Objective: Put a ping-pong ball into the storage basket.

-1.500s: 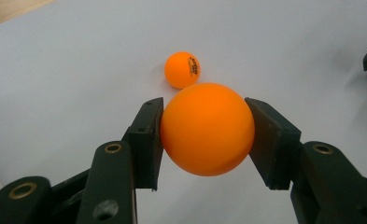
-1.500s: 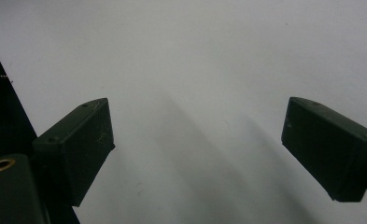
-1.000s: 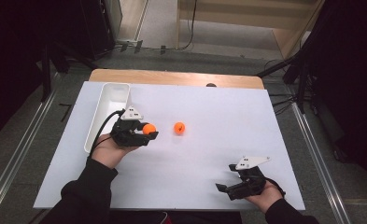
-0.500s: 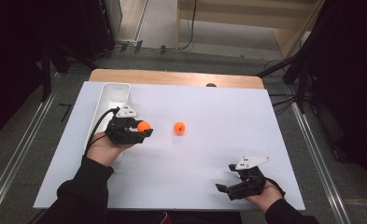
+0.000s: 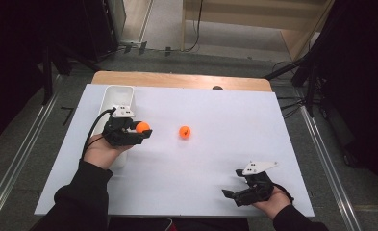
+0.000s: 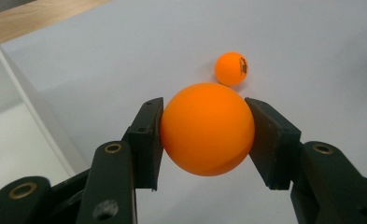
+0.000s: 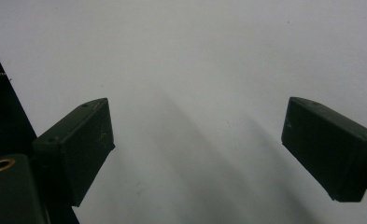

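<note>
One orange ball [image 6: 208,128] clamped in left claw [image 6: 204,135].

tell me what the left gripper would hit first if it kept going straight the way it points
Probably the loose orange ball on the white table; it lies just past the ball held in the left gripper.

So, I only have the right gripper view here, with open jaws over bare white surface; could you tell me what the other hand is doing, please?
Observer: The left gripper is shut on an orange ball, a pad pressed on each side.
Operator: Thank you. Are there any other balls about?
Observer: Yes, a second orange ball lies loose on the white table, apart from both grippers.
Operator: And is there a container nearby?
Observer: A white bin stands by the table's left edge, just beyond the left gripper.
</note>
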`<state>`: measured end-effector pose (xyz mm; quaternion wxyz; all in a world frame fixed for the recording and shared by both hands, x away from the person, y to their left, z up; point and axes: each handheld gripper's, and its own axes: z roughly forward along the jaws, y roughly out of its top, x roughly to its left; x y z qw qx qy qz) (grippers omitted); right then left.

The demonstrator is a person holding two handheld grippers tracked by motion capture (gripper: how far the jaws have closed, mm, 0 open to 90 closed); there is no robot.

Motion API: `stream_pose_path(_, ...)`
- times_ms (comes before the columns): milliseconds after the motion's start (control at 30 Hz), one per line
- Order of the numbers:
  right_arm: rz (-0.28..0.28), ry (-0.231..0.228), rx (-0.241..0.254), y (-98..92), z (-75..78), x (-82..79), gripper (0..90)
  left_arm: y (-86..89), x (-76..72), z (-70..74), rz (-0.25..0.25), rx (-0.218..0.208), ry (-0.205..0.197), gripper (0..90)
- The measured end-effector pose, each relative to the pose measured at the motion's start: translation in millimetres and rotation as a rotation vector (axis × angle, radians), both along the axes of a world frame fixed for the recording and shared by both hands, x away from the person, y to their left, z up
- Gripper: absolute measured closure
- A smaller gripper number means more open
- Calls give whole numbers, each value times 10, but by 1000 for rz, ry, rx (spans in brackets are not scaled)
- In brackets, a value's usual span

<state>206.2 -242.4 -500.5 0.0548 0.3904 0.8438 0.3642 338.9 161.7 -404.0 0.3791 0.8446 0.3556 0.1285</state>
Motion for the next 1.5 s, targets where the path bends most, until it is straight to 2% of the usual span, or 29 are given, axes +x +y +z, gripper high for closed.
stream_pose_path(1500,5,6,-10,12,-7,-2,78,382,87,134,116,-35,-28,501)
